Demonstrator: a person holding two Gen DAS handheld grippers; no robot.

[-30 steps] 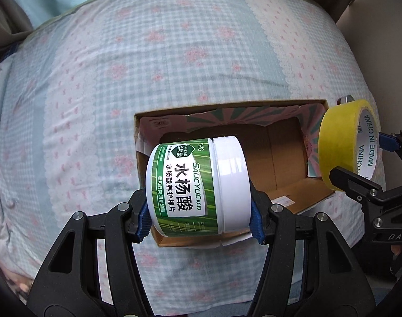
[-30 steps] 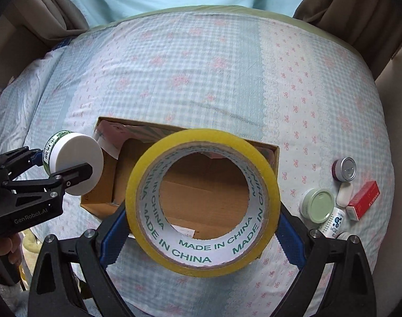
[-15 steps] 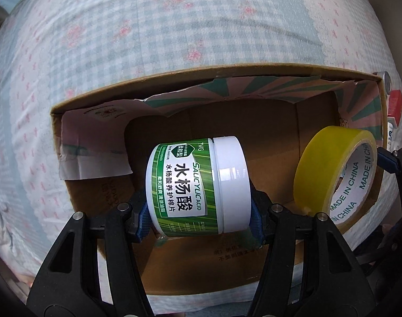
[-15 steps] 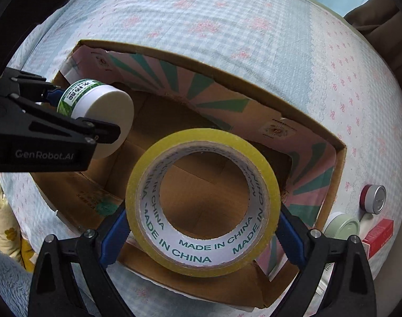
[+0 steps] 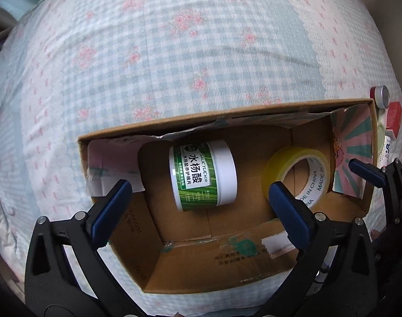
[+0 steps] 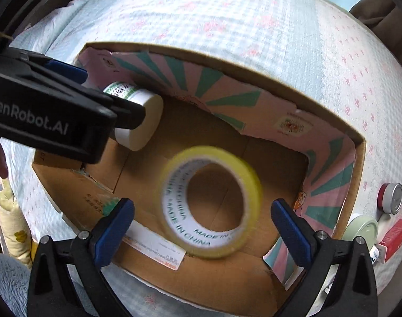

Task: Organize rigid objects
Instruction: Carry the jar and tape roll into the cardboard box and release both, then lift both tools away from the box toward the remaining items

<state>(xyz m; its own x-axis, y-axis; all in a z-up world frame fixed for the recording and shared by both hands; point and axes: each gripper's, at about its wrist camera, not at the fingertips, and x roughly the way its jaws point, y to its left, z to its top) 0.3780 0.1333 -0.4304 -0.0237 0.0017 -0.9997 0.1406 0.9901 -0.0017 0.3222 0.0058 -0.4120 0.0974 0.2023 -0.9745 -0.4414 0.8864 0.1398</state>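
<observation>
A green-and-white jar [image 5: 203, 175] lies on its side on the floor of an open cardboard box [image 5: 222, 272]; it also shows in the right wrist view [image 6: 139, 120]. A yellow tape roll [image 5: 297, 174] is in the box to the jar's right; in the right wrist view the tape roll [image 6: 211, 202] is blurred by motion. My left gripper [image 5: 198, 198] is open and empty above the box's near side. My right gripper [image 6: 202, 220] is open and empty just above the tape, and its blue finger [image 5: 367, 173] shows in the left wrist view.
The cardboard box [image 6: 227, 288] sits on a checked floral bedspread [image 5: 174, 52]. To the right of the box lie a red-banded tin [image 6: 391, 198], a pale green lid [image 6: 363, 228], a red carton [image 6: 395, 239] and a white tube [image 6: 375, 253].
Both grippers have opened. The jar and the tape roll have dropped out of them into the box, and the tape is still moving.
</observation>
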